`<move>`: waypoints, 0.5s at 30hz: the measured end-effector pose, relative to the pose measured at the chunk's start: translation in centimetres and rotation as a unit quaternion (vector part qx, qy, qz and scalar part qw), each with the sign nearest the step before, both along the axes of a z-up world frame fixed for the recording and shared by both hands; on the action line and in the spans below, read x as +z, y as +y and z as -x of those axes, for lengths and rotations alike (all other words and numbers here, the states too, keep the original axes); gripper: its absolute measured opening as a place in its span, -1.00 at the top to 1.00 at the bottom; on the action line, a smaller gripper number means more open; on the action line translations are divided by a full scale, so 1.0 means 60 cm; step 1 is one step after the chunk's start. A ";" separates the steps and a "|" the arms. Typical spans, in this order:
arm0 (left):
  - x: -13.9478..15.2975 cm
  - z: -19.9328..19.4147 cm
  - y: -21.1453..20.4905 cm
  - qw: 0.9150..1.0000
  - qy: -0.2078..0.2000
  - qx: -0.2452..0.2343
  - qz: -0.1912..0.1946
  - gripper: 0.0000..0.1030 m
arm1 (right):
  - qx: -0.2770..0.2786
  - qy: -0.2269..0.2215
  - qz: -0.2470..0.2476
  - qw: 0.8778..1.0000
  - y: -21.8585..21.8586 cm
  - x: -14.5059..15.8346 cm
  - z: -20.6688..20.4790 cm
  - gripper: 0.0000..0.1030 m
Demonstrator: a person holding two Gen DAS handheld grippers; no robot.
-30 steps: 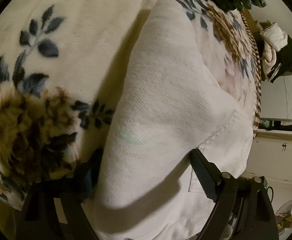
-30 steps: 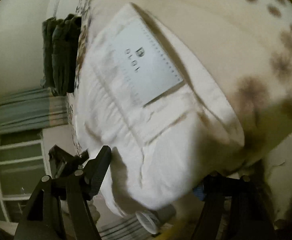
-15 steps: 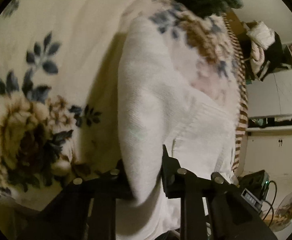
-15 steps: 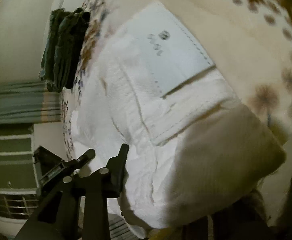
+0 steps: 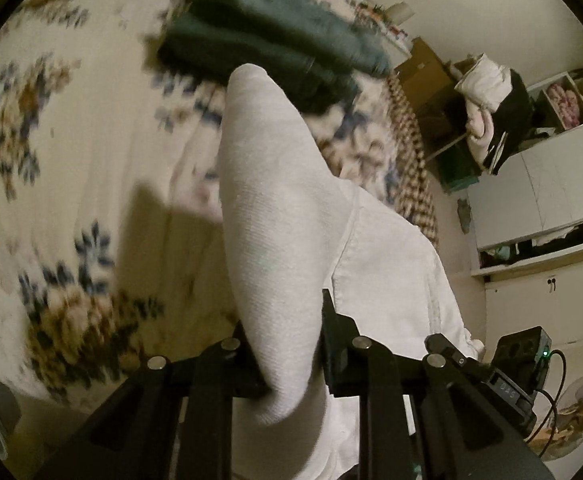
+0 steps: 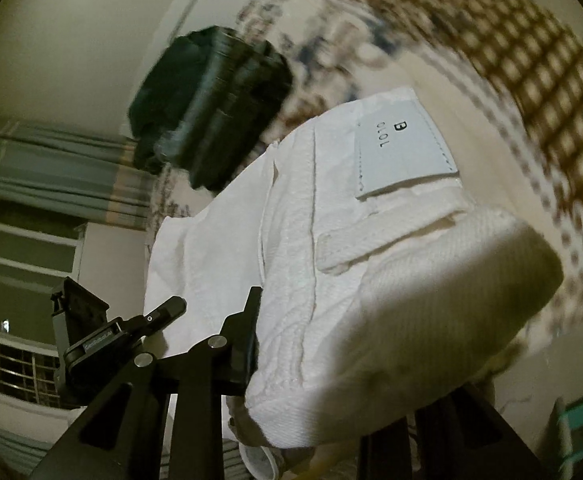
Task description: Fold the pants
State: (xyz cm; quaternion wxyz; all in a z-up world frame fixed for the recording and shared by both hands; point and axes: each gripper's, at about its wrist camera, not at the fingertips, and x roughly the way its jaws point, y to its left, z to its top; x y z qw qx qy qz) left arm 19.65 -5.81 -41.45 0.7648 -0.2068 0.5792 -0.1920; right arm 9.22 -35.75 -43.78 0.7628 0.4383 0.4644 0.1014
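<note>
The white pants (image 5: 275, 216) are lifted off the floral blanket (image 5: 63, 152) and held between both grippers. My left gripper (image 5: 287, 340) is shut on a bunched fold of the white fabric, which rises ahead of the fingers. My right gripper (image 6: 311, 344) is shut on the folded waistband end of the pants (image 6: 331, 248); its left finger (image 6: 247, 328) presses the cloth and the right finger is hidden under it. A white label patch (image 6: 403, 152) with black letters faces up.
A folded stack of dark green clothes (image 5: 267, 52) lies on the bed ahead and also shows in the right wrist view (image 6: 211, 108). A checkered blanket edge (image 6: 531, 80) runs at the right. White cabinets (image 5: 539, 192) and a clothes pile (image 5: 487, 100) stand beyond the bed.
Both grippers have closed on the pants and lifted them off the blanket. The view has swung up, so the dark green stack and the room now show more.
</note>
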 end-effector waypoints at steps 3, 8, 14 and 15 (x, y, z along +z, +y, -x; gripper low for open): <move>0.043 -0.050 -0.005 1.000 -0.019 -0.002 -0.007 0.66 | 0.005 -0.021 0.008 1.000 0.000 0.048 -0.052 0.46; 0.116 -0.171 -0.012 0.998 -0.057 -0.015 -0.009 0.66 | -0.002 -0.054 0.023 0.998 0.006 0.120 -0.177 0.46; 0.172 -0.323 -0.009 0.996 -0.086 -0.023 0.007 0.66 | -0.018 -0.081 0.042 0.996 0.010 0.185 -0.346 0.46; 0.179 -0.351 -0.008 0.996 -0.091 -0.025 0.011 0.66 | -0.020 -0.084 0.045 0.995 0.012 0.192 -0.369 0.46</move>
